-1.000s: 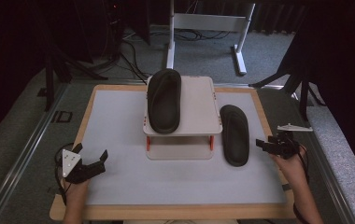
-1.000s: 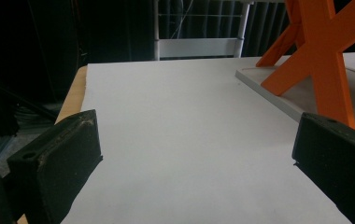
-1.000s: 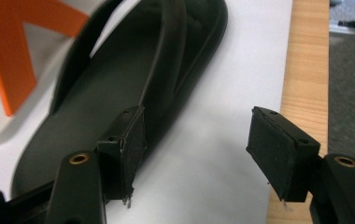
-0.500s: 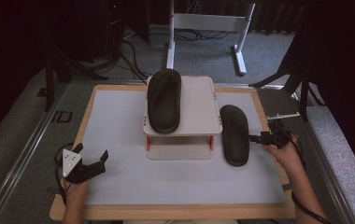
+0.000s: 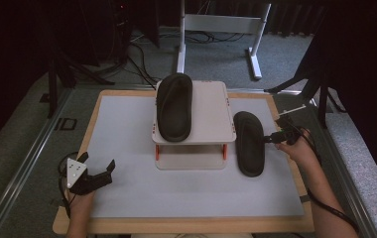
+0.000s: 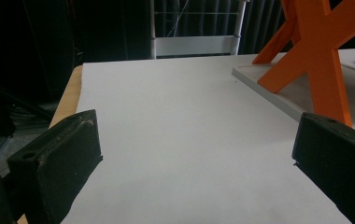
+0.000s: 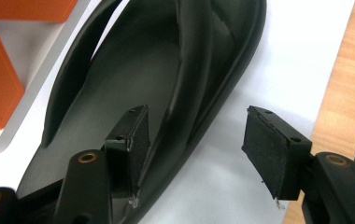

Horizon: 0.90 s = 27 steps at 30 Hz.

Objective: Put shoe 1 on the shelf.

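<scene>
With the right hand-held gripper (image 7: 194,154) closing, jaws spread astride the side wall of the slipper (image 5: 249,143) lying on the counter (image 5: 127,124) beside the rack (image 5: 211,116), a shallow bite could be lost when lifted.

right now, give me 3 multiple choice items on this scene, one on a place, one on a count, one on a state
1. Where does the slipper near the right gripper lie?
A. on the white mat, right of the stand
B. on top of the stand
C. on the floor

2. How many black slippers are there?
A. one
B. two
C. three

3. How do the right gripper's jaws stand?
A. clamped on the stand's leg
B. closing, one inside the slipper and one outside its rim, not yet pressing
C. shut on nothing

Answers: 1 A, the high view shows it flat on the mat. 2 B, the other slipper is on the stand. 3 B, the right gripper view shows gaps at both pads.
</scene>
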Each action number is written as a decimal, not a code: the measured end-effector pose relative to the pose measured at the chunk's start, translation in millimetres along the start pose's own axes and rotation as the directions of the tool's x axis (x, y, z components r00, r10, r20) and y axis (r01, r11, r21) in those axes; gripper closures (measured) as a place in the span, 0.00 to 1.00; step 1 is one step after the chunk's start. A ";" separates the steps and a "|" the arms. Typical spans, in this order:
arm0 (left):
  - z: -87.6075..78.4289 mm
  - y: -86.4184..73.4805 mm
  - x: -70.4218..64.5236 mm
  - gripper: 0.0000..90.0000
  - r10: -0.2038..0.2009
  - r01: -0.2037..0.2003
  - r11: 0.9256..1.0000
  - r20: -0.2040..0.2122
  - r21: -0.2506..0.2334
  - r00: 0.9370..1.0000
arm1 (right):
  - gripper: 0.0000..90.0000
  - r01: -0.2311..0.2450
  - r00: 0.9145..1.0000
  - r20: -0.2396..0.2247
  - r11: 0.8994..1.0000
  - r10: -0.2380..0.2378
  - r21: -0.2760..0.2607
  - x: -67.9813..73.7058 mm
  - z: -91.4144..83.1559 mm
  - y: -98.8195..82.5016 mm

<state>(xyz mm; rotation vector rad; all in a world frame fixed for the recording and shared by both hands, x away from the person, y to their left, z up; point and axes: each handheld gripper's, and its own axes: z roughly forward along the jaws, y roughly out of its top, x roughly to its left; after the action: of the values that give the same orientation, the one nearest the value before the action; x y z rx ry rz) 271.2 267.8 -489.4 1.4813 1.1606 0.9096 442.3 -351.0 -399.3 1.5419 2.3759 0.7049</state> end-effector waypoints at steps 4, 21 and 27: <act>0.1 0.0 -0.1 0.01 0.002 -0.002 1.000 0.002 0.001 1.000 | 0.49 -0.009 1.000 -0.006 0.999 0.010 0.044 0.0 5.3 10.2; 0.5 0.1 0.1 0.01 0.002 -0.002 1.000 0.008 0.004 1.000 | 0.56 0.011 0.999 0.030 0.977 -0.018 0.211 3.4 34.1 52.4; 0.4 0.1 -0.1 0.01 0.008 -0.008 1.000 0.009 0.005 1.000 | 0.60 -0.027 0.999 0.025 0.971 0.022 0.237 4.3 42.5 59.5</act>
<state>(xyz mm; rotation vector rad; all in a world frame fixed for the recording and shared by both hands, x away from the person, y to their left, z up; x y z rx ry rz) 271.6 267.6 -489.5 1.4933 1.1522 0.9052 506.1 -315.8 -405.5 1.6620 2.5043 0.4168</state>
